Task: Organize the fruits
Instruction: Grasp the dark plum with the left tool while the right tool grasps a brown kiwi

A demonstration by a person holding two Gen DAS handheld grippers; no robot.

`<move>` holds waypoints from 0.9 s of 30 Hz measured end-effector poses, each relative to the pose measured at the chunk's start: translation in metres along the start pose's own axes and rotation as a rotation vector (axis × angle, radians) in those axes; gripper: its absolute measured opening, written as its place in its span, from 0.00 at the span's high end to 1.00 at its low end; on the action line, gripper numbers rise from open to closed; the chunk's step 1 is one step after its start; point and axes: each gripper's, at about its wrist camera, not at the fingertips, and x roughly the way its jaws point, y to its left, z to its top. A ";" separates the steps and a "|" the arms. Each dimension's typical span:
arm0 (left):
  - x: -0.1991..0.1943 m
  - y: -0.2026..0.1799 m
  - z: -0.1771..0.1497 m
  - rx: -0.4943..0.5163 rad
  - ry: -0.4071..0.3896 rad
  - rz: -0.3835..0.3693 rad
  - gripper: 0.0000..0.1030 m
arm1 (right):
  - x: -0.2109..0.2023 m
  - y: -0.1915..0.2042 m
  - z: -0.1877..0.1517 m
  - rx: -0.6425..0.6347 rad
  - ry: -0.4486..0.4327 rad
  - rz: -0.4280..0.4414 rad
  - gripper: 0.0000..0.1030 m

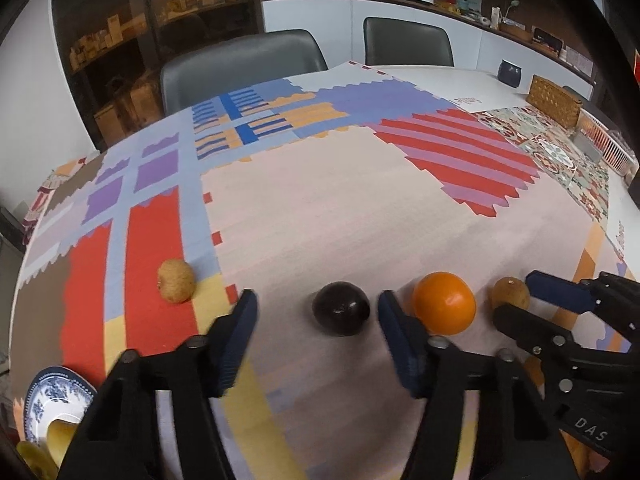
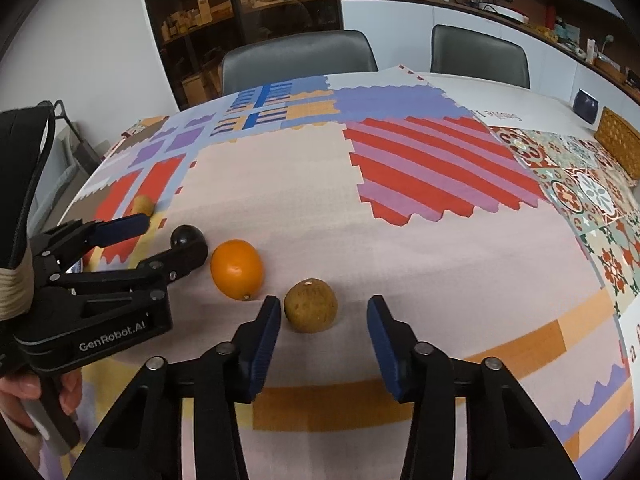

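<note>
A dark purple round fruit lies on the patchwork tablecloth between the fingers of my left gripper; a gap shows on both sides, so that gripper is open. Just right of it sits an orange. A brown round fruit rests between the pads of my right gripper, close to the left pad and well apart from the right one, so this gripper is open too. Another tan fruit lies alone at the left on a red patch.
A blue-and-white plate holding something yellow sits at the near left table corner. Two grey chairs stand behind the table. A wicker basket and a dark blue cup are at the far right.
</note>
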 end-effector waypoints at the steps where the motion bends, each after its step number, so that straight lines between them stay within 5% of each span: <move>1: 0.001 -0.001 0.000 0.001 0.005 -0.009 0.54 | 0.001 0.000 0.000 -0.004 0.002 0.005 0.60; 5: 0.005 -0.005 -0.002 0.024 0.026 -0.049 0.71 | 0.003 0.003 0.001 -0.015 0.006 0.028 0.70; 27: -0.070 -0.005 -0.016 -0.058 -0.063 -0.028 0.71 | -0.045 0.017 0.001 -0.051 -0.069 0.115 0.71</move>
